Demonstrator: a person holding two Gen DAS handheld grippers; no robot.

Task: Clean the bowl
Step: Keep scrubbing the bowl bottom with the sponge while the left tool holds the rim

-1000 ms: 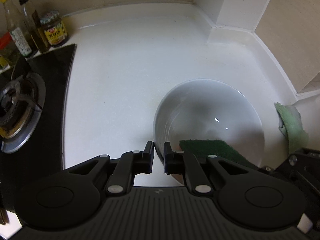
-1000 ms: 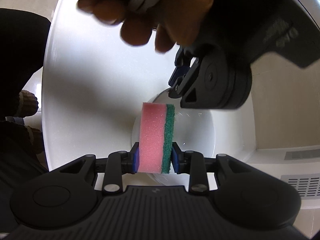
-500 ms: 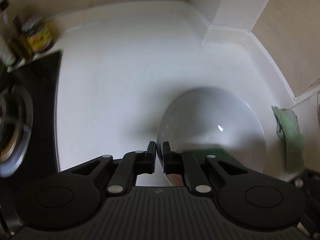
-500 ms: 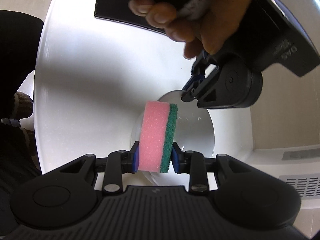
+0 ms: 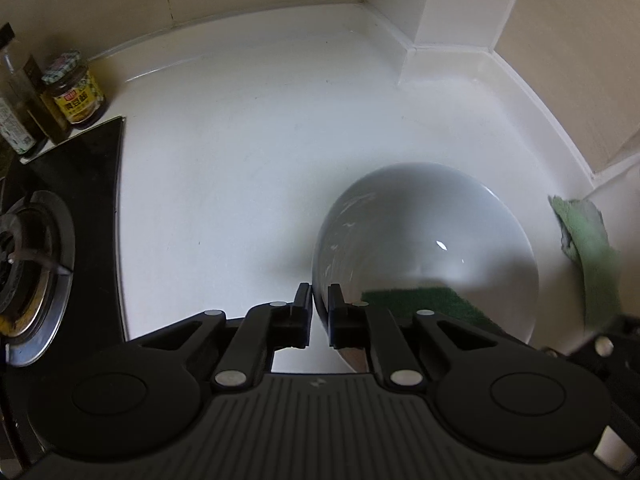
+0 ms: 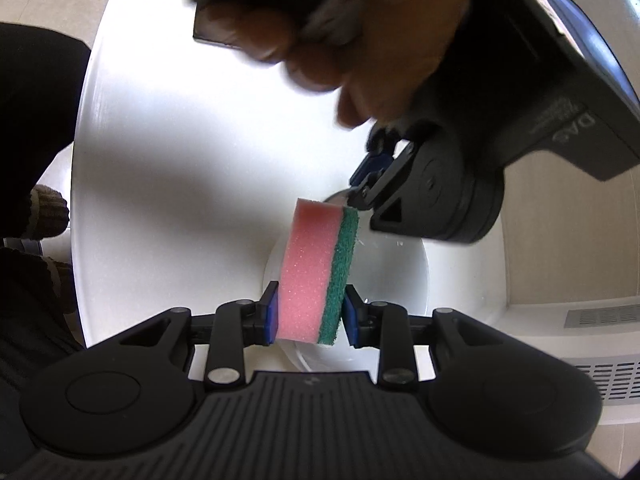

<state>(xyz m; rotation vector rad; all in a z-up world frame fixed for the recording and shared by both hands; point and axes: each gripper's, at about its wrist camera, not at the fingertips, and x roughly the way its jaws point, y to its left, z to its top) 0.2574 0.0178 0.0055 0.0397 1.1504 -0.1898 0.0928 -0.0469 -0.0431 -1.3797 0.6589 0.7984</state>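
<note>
A white bowl [image 5: 424,248] is held tilted above the white counter, its near rim pinched in my left gripper [image 5: 319,316], which is shut on it. Inside the bowl lies the green scouring face of the sponge [image 5: 424,300]. In the right wrist view my right gripper [image 6: 308,312] is shut on the pink and green sponge [image 6: 316,272], whose tip reaches into the bowl [image 6: 392,272]. The left gripper [image 6: 360,196] shows there at upper right, clamped on the bowl's far rim, with a person's hand [image 6: 360,40] above it.
A gas burner [image 5: 28,268] on a black hob sits at the left. Sauce jar [image 5: 76,96] and bottles [image 5: 16,120] stand at the back left. A green cloth [image 5: 588,256] lies at the right by the wall. A white appliance grille [image 6: 600,352] is low right.
The left gripper has tipped the bowl further, so its outer wall now faces the left camera. The sponge has leaned right and slid deeper toward the left gripper.
</note>
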